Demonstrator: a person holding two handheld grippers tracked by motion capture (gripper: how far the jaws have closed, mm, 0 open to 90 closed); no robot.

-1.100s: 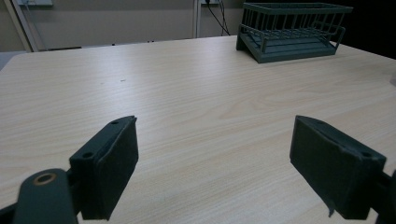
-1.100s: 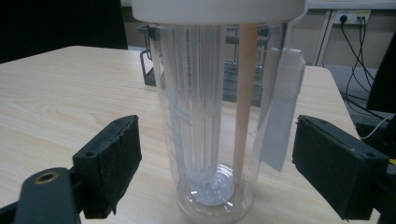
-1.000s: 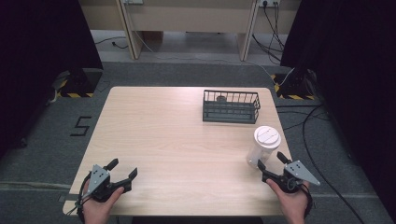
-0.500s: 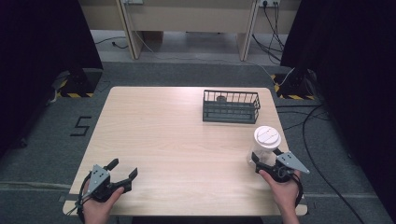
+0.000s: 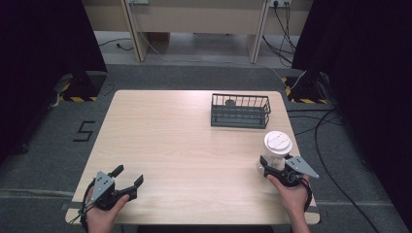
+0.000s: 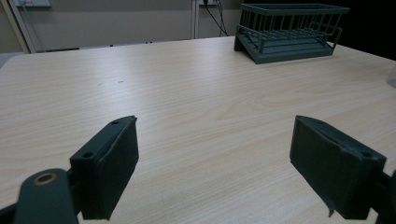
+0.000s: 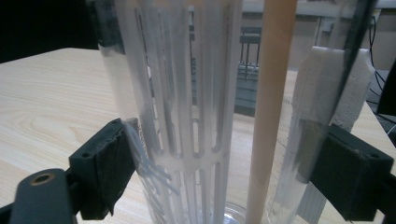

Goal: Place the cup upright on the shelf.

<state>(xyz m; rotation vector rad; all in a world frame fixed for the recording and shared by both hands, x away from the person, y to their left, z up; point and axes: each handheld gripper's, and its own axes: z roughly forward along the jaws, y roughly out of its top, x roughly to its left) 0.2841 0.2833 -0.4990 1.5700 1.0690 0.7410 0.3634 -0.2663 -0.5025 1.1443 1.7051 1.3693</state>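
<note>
A clear plastic jar (image 5: pixel 278 145) with a white lid stands upright near the table's right edge. My right gripper (image 5: pixel 274 164) is open, with the jar's lower part between its jaws. In the right gripper view the jar (image 7: pixel 187 93) sits close between the pads; the left pad (image 7: pixel 112 163) touches its wall. Inside it are a white slotted insert, a beige rod (image 7: pixel 271 93) and a white block. Near the front left corner my left gripper (image 5: pixel 128 174) is open with nothing between its pads (image 6: pixel 114 163), low over bare wood.
A dark wire basket (image 5: pixel 240 119) stands at the back right of the light wooden table (image 5: pixel 184 136), with a small round thing inside it. The same basket (image 6: pixel 289 28) shows far off in the left gripper view. Cables lie on the floor to the right.
My right gripper has moved forward to the jar, and its jaws now stand on either side of it. The left gripper has stayed put.
</note>
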